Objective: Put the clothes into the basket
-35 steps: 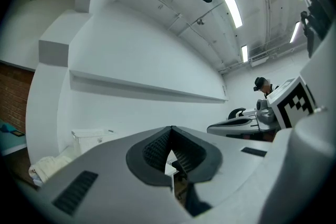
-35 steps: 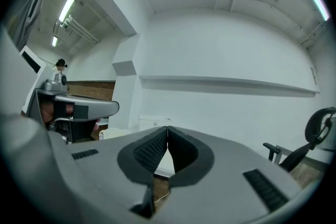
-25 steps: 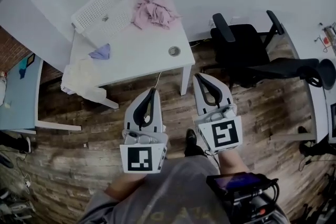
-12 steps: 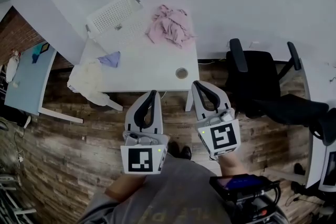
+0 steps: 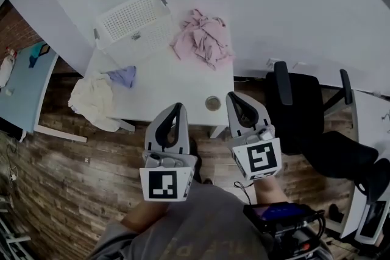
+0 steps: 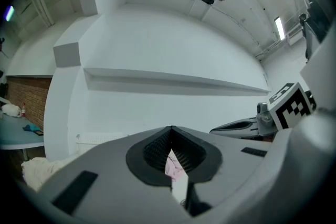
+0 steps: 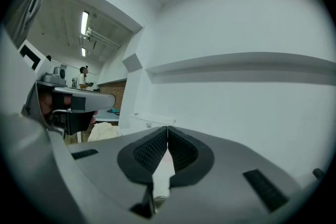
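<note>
Jaws pressed together, L gripper [image 5: 176, 108], R gripper [image 5: 232, 97] — perforated basket [image 5: 131, 18], crumpled pink clothes [image 5: 204, 39]

Head view looks steeply down on the table [image 5: 164, 82] from above, standing off; both gripper views face level along their jaws, sharing the wall [image 6: 157, 50].

the pink clothes [image 6: 172, 165] show only as a sliver low in the left gripper view, and the head view's left edge cuts off the blue table [image 5: 21, 88].
</note>
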